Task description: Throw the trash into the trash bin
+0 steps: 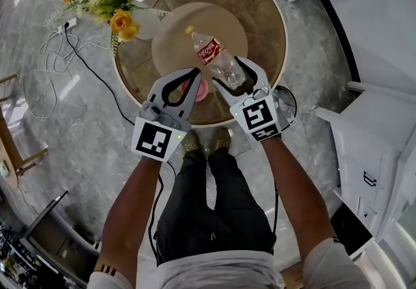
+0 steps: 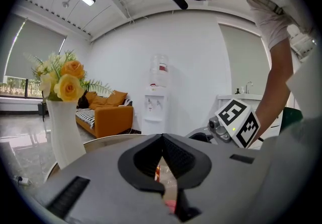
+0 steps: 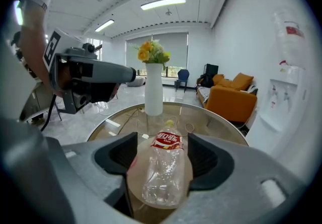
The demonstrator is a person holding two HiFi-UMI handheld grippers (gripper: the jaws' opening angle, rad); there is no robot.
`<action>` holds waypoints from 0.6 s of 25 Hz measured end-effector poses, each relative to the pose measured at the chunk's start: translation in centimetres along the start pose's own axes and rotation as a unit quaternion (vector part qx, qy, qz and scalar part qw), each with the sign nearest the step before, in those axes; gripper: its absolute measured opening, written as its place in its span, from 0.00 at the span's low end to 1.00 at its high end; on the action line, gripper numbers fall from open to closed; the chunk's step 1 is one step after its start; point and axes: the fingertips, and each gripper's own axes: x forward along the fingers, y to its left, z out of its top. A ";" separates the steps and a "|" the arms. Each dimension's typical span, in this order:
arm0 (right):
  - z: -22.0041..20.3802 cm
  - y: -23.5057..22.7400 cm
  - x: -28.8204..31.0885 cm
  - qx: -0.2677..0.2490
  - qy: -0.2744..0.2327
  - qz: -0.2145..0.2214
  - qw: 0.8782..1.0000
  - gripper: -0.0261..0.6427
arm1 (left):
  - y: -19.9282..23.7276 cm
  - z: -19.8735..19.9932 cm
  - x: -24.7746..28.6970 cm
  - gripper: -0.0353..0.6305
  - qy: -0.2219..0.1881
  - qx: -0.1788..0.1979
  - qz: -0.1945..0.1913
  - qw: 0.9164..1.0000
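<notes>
The right gripper (image 3: 162, 150) stands spread, its 2 jaws on either side of the lower half of the empty plastic bottle (image 1: 218, 59) and not pressing on it. The bottle lies on its side on a round mat (image 1: 172, 41) on the glass table (image 1: 263, 15), with its cap toward the flower vase (image 3: 153, 89). The left gripper (image 1: 194, 75) has its jaws pressed together on nothing, its tip over a small pink thing (image 1: 201, 91) just beside the bottle's base.

From where I stand, the likely slip is in the squeeze. A thin, round bottle may buckle and pop out, or roll off toward the vase if only 1 jaw touches first. A hold this near the base could let the cap end sag. The left gripper is close enough to get bumped. I can't pick out the bin for certain.
</notes>
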 end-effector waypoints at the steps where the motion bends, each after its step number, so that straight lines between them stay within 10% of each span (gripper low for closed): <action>1: -0.6 -0.1 0.5 0.000 0.009 0.000 1.000 0.49 | 0.1 -0.4 0.2 0.05 0.002 0.000 -0.002 1.000; 15: -7.6 -0.6 5.3 0.030 0.126 0.002 0.992 0.62 | 1.2 -2.8 0.8 0.05 0.011 -0.008 -0.008 1.000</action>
